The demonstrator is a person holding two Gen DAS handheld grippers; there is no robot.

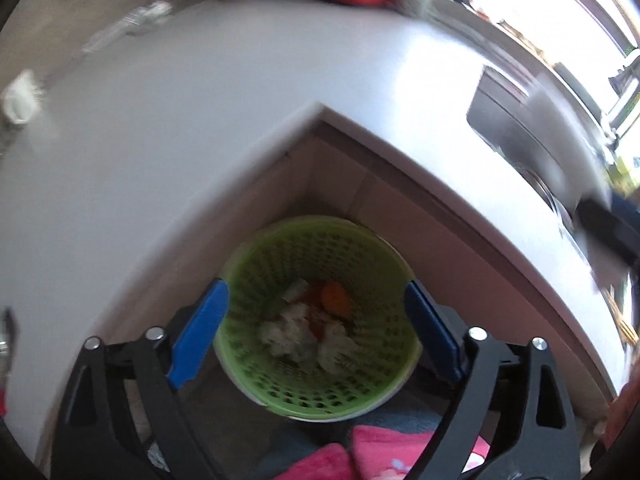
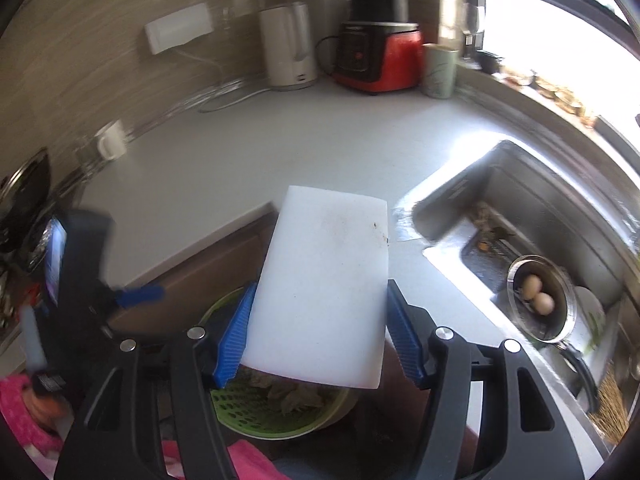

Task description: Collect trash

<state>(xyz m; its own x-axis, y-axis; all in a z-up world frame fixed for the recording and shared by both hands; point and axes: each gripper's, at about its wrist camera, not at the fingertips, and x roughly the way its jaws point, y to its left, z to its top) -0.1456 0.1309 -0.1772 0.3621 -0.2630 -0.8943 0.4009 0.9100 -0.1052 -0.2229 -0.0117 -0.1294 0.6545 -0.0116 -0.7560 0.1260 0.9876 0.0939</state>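
The right gripper squeezes a white board above the green basket; the left gripper gapes wide.

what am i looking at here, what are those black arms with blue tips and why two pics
There is no robot: a person holds a hand-held gripper in each hand, each with a fisheye camera looking along its blue-padded fingers.

The left gripper is open and empty, looking down into a green perforated trash basket on the floor at the counter's corner, with crumpled paper and orange scraps inside.

The right gripper is shut on a white cutting board above that basket. Beyond lie the countertop, a kettle, a red appliance and a sink with two eggs in a pot.
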